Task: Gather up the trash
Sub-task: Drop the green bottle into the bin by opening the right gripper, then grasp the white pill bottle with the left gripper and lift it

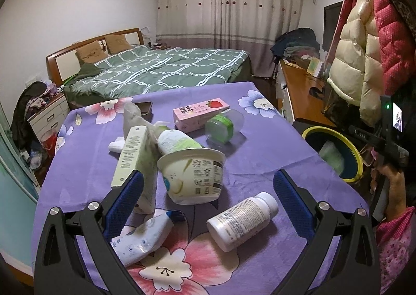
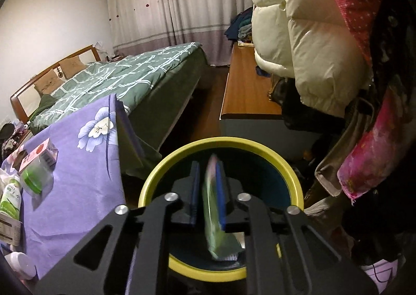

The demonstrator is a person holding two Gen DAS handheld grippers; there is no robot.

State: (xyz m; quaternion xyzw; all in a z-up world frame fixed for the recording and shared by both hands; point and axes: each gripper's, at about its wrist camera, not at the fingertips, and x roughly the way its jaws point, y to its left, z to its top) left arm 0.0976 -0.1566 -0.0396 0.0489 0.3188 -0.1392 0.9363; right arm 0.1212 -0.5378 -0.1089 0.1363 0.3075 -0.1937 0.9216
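Note:
My left gripper is open and empty above a purple flowered tablecloth. Between its fingers lie a white yogurt cup on its side and a white pill bottle. A pale green carton, a crumpled white wrapper, a pink strawberry box and a clear jar with a green lid also lie there. My right gripper is over a yellow-rimmed bin, its jaws a little apart with a blurred green packet between them. The bin also shows in the left wrist view.
A bed with a green quilt stands behind the table. A wooden desk and hanging coats are to the right of the bin. A nightstand stands at the left.

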